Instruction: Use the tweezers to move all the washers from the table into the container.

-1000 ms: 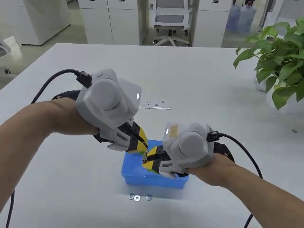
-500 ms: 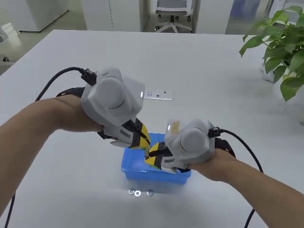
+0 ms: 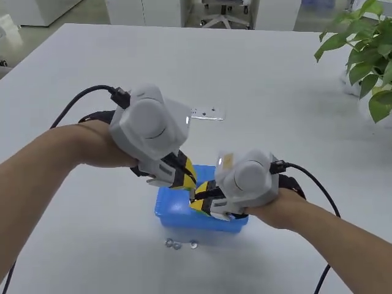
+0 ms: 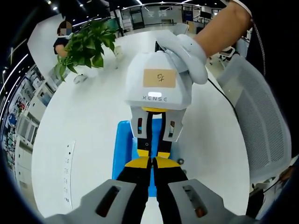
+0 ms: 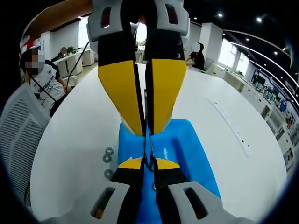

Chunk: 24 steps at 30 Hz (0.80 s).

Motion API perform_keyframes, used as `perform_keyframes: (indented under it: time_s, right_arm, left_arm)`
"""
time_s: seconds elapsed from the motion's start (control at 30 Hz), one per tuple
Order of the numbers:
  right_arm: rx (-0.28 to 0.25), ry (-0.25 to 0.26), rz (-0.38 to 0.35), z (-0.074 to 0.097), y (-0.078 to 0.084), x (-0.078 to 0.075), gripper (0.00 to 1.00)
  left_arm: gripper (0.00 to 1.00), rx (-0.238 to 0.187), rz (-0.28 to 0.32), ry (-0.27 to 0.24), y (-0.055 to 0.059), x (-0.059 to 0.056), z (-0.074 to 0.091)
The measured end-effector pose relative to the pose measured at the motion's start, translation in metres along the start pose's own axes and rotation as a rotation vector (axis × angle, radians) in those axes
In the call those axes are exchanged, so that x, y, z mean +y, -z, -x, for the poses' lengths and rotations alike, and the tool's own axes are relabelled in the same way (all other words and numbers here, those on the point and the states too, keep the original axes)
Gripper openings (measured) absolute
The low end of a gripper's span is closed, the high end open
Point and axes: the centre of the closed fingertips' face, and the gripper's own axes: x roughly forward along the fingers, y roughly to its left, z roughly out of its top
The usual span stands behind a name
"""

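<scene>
My left hand-held gripper [image 3: 188, 179] and right hand-held gripper [image 3: 197, 205] meet tip to tip over the shallow blue plastic container [image 3: 174, 211] on the white table [image 3: 275, 92]. The right one's jaws are pressed together, pinching the thin metal tweezers [image 5: 149, 151], which run up into the narrow slit between the left one's yellow pads [image 5: 122, 93]. Those are pressed nearly together too, though I cannot tell whether they grip. Three small silver washers [image 3: 177, 245] lie on the table just beside the container's near wall.
</scene>
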Motion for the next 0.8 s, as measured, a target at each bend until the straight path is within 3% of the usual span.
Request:
perform_keyframes:
  time_s: [0.5, 0.8]
  right_arm:
    - [0.017, -0.012, -0.010, -0.0019, 0.0061, -0.0015, 0.10]
    - [0.014, 0.000, -0.006, 0.0028, 0.0043, -0.0034, 0.10]
  left_arm:
    - [0.06, -0.002, 0.007, 0.009, 0.0015, 0.0034, -0.0055]
    - [0.06, -0.013, 0.001, 0.002, -0.0043, 0.0027, -0.0025]
